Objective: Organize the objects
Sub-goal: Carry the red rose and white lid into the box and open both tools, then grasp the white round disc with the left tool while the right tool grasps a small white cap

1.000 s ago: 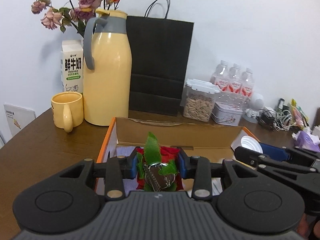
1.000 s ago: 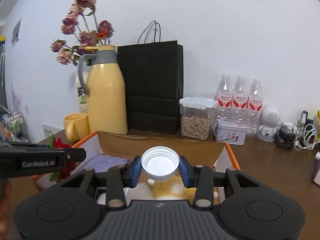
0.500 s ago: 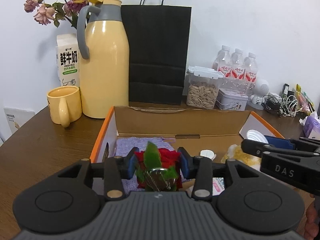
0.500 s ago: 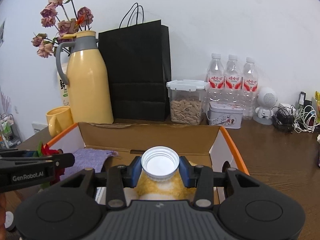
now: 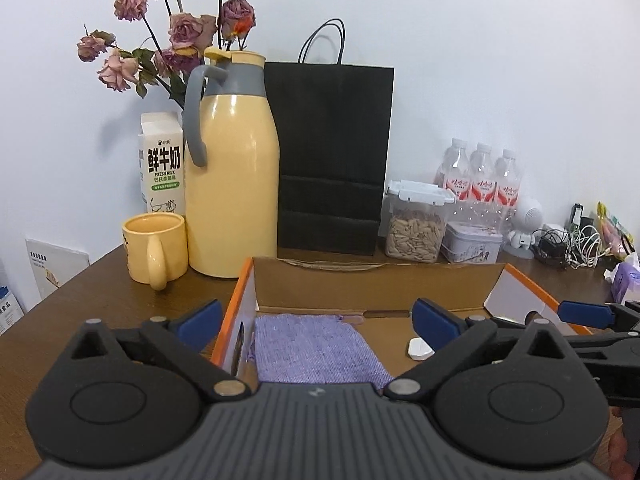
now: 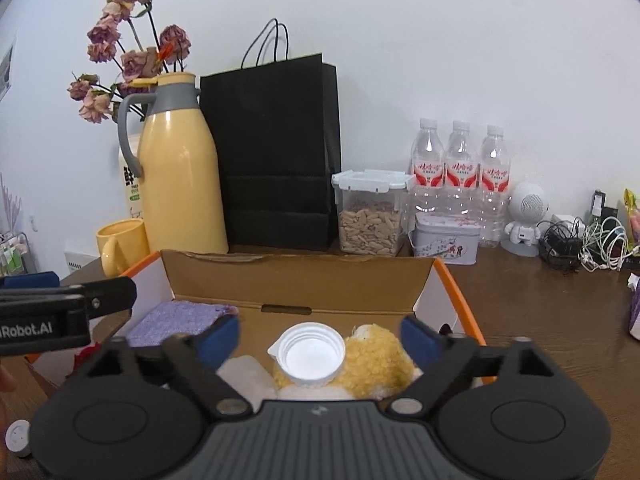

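Both grippers are hanging over the open box (image 6: 304, 280) on the table (image 6: 540, 300) right now. The left gripper (image 5: 318, 322) has just sprung its jaws wide apart, with nothing between them, only the purple cloth (image 5: 316, 352) lying flat in the box's left end below. The red rose (image 6: 86, 354) peeks out at the box's left edge in the right camera, beside the cloth. The right gripper (image 6: 320, 338) has just opened too, and the white-capped jar (image 6: 312, 354) sits between its blue pads without either touching it, resting on a yellow fluffy thing (image 6: 380, 360) in the right half of the box. A small white piece (image 5: 420, 349) lies on the box floor near the cloth.
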Motion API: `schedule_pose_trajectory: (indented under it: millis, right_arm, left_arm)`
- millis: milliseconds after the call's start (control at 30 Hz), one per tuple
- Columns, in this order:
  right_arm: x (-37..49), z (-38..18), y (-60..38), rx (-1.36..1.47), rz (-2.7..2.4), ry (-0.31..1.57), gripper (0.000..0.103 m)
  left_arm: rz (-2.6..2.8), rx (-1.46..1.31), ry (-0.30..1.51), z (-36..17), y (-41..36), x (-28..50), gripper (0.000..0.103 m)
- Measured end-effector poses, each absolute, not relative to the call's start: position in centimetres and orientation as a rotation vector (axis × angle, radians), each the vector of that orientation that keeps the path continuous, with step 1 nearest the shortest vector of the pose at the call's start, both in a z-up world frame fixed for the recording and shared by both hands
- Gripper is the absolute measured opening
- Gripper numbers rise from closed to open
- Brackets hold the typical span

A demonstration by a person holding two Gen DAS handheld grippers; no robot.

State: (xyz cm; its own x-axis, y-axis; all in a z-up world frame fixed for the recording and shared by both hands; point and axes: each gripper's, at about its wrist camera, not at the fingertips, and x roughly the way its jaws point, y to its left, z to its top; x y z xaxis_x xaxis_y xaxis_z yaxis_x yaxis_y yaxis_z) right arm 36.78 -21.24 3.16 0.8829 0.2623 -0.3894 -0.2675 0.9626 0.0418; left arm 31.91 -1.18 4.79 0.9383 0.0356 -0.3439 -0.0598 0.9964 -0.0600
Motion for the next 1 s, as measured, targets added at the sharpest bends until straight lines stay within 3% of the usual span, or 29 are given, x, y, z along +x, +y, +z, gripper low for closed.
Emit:
schedule_pose_trajectory:
  millis: [100, 1000]
  right_arm:
    - [36.6, 3.4, -21.4, -0.014, 0.271, 0.399, 0.101]
    - [28.3, 5.5, -22.7, -0.053, 0.283, 0.391, 0.103]
  left_arm:
    - [0.063, -0.073, 0.345, 4.9, -1.0, 31.7, 0.103]
    - [0.109, -0.069, 0.33, 6.7, 2.1, 25.1, 0.103]
